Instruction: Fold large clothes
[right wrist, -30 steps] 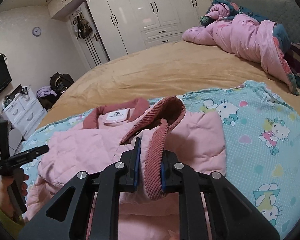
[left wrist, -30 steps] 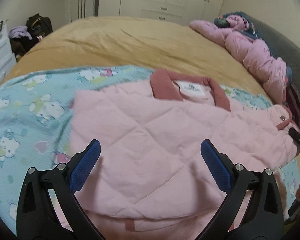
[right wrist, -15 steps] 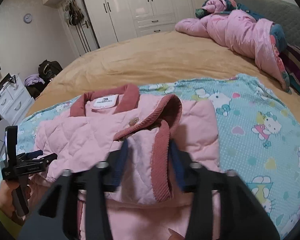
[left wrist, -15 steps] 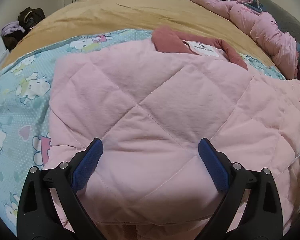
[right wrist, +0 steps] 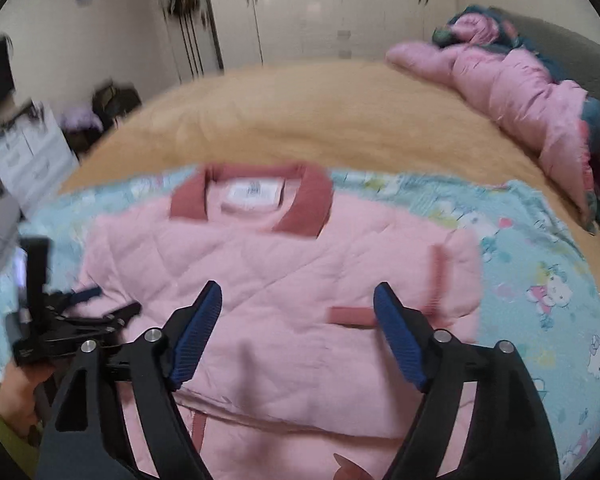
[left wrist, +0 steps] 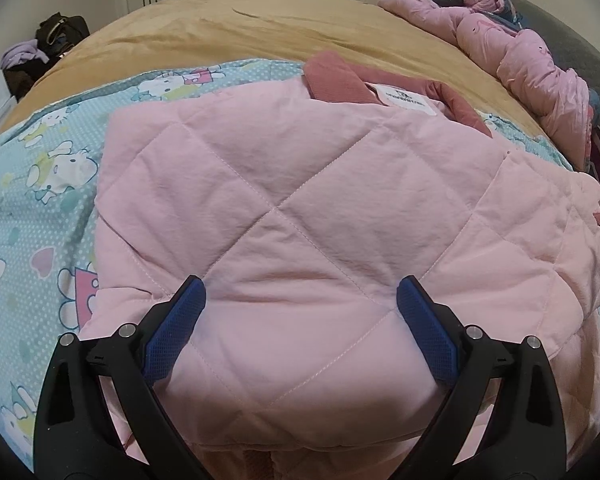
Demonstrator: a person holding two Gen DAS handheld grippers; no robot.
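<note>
A pink quilted jacket (left wrist: pixel 284 208) with a dark rose collar (left wrist: pixel 336 80) lies folded on a blue cartoon-print sheet (left wrist: pixel 32 184). It also shows in the right wrist view (right wrist: pixel 284 280), with a rose cuff (right wrist: pixel 350 315) lying on top. My left gripper (left wrist: pixel 300 300) is open and empty, low over the jacket's near part. My right gripper (right wrist: pixel 298 296) is open and empty above the jacket's middle. The left gripper also shows in the right wrist view (right wrist: pixel 96 304), held in a hand at the jacket's left edge.
The sheet lies on a tan bedspread (left wrist: pixel 228 24). A rumpled pink duvet (left wrist: pixel 532 68) lies at the far right by a grey headboard (right wrist: pixel 560 44). White wardrobes (right wrist: pixel 332 4) stand behind. A white drawer unit (right wrist: pixel 28 152) and dark bags (left wrist: pixel 56 36) stand at the left.
My right gripper has opened and let go of the rose-cuffed sleeve, which now lies flat on the jacket. My left gripper has moved forward and lower over the jacket, staying open.
</note>
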